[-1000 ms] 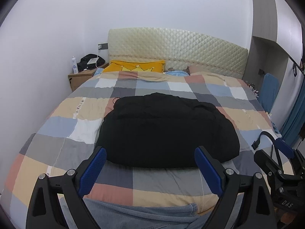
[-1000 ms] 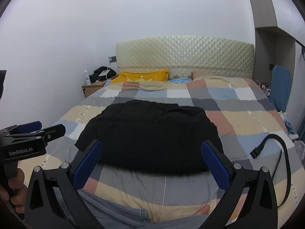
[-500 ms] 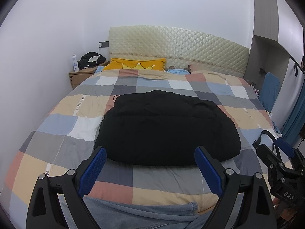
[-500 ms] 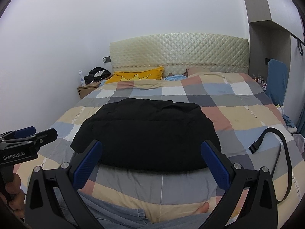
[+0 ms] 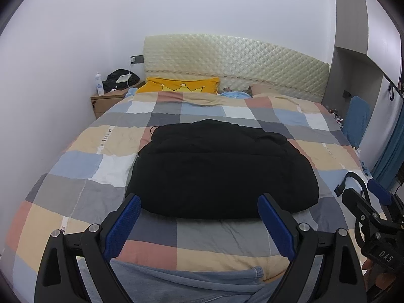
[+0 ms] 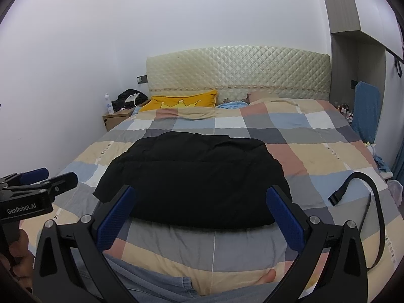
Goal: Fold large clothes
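Closest to me, the person's legs in pale blue jeans [image 5: 192, 285] stretch onto the foot of the bed, a bare toe poking out in the right wrist view. Just above them hang the two tools. The left gripper [image 5: 199, 223] has its blue-padded fingers [image 5: 122, 224] spread wide with nothing between them, held over the quilt short of the garment. The right gripper [image 6: 202, 213] is likewise spread wide and holds nothing (its pads frame the near hem without touching it, as far as I can tell). Each tool shows at the edge of the other's camera, the left one gripped in a bare hand [image 6: 17, 257].

Beyond the fingertips lies the black jacket [image 5: 219, 169], a puffy, bulky thing folded into a rounded block in the middle of the checked quilt [image 5: 75, 166], its near edge toward the person and one flap sticking out at the near left corner [image 6: 101, 192]. To the right of it, well apart, a black strap [image 6: 353, 186] with a buckle curls over the quilt.

Farther back, a yellow pillow [image 6: 181, 101] leans at the cream quilted headboard [image 6: 240, 70], with a light blue cloth just beside it. In the far left corner stands a wooden nightstand [image 5: 107, 101] carrying a white bottle [image 5: 99, 83] and a dark bag.
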A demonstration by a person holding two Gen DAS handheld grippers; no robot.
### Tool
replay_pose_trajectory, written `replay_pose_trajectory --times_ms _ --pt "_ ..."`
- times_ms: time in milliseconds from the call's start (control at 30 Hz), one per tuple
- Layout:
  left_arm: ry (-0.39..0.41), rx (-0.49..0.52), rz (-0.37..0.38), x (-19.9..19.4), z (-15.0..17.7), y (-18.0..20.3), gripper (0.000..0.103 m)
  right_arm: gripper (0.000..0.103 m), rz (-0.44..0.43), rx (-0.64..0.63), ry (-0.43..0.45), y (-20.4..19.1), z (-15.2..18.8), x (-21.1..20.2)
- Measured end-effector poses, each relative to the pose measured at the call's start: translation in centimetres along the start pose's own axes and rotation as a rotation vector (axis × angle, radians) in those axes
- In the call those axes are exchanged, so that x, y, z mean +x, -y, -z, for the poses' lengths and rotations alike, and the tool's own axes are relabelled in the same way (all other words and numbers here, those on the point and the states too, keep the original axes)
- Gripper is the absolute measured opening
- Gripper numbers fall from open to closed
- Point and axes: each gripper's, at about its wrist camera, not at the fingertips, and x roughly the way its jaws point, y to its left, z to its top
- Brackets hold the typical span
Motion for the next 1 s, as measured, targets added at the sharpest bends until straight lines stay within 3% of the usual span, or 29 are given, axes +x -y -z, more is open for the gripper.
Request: replay_pose_trajectory --times_ms 100,1000 --pt "0.007 -0.008 -0.022 0.1 0.1 -0.2 0.094 0.103 0.003 0.003 0.002 0.0 0.0 -0.1" --pt "0.018 0.01 0.017 -0.3 0.1 -0.6 0.094 0.103 0.021 -0.002 0.028 -0.6 -0.6 -1.1"
